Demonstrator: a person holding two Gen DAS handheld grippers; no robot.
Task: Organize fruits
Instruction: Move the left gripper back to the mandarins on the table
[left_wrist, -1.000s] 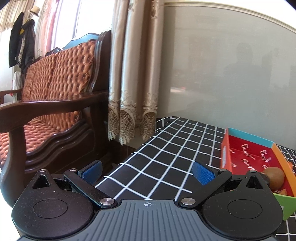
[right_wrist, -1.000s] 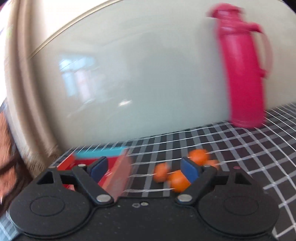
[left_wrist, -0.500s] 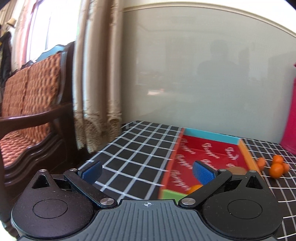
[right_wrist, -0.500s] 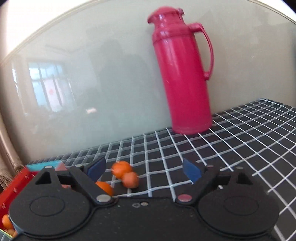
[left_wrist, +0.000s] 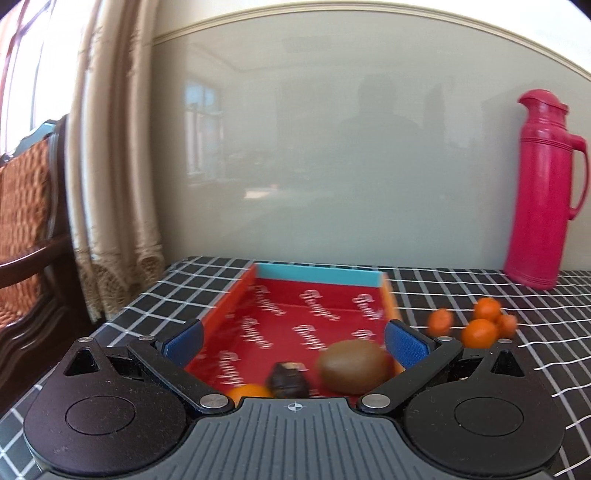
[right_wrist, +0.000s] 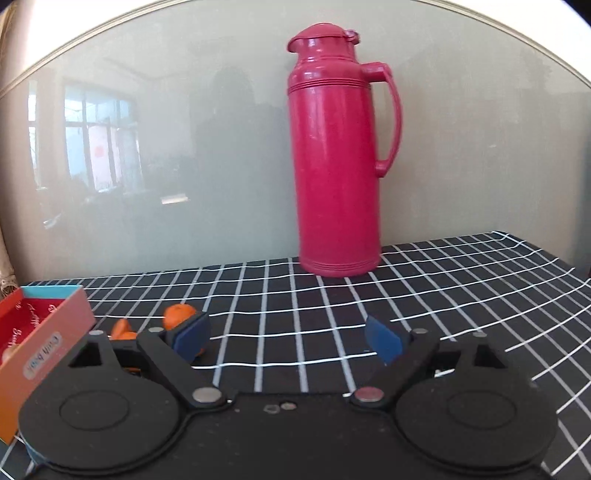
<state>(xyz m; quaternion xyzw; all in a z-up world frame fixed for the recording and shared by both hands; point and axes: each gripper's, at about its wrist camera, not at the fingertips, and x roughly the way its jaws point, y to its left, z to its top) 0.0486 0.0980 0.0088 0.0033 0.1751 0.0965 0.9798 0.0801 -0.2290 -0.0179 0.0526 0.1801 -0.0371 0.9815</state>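
A red box (left_wrist: 295, 314) with orange sides and a blue far wall lies on the checked tablecloth. It holds a brown kiwi (left_wrist: 351, 365), a dark fruit (left_wrist: 288, 380) and an orange fruit (left_wrist: 249, 391). My left gripper (left_wrist: 293, 341) hovers open over the box's near end, its jaws empty. Several small oranges (left_wrist: 480, 328) lie on the cloth right of the box. In the right wrist view my right gripper (right_wrist: 287, 338) stands wide open over bare cloth. The small oranges (right_wrist: 177, 315) sit just behind its left finger (right_wrist: 192, 336), and the box (right_wrist: 48, 332) is at the far left.
A tall red thermos jug (right_wrist: 336, 155) stands at the back of the table against a glossy wall panel. A curtain (left_wrist: 110, 184) and a wooden chair (left_wrist: 22, 221) are past the table's left edge. The checked cloth (right_wrist: 443, 280) stretches to the right.
The left gripper swung right from the chair to face the box. The right gripper swung right, so the oranges went from between its jaws to its left, and its jaws widened slightly.
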